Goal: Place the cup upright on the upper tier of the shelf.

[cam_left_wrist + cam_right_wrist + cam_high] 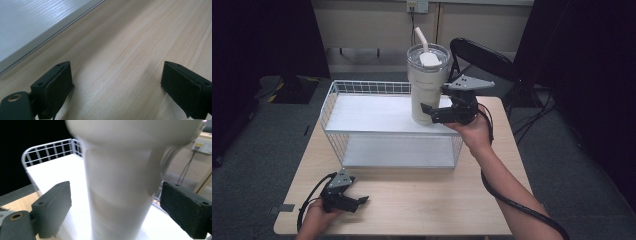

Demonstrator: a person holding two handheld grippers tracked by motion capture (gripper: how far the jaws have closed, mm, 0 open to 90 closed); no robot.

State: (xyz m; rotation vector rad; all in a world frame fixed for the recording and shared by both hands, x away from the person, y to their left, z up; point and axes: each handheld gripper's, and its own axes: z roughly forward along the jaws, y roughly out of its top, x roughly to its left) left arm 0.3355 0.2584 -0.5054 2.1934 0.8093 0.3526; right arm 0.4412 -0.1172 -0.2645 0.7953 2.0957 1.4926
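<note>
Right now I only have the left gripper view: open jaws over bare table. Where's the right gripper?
Observer: The right gripper is at the tumbler, low on its body.
Operator: Is it shut on it?
Observer: No. In the right gripper view its jaws stand open, one on either side of the tumbler, with a gap on each side.
Operator: Where's the tumbler?
Observer: Upright at the right front of the rack's top shelf.
</note>
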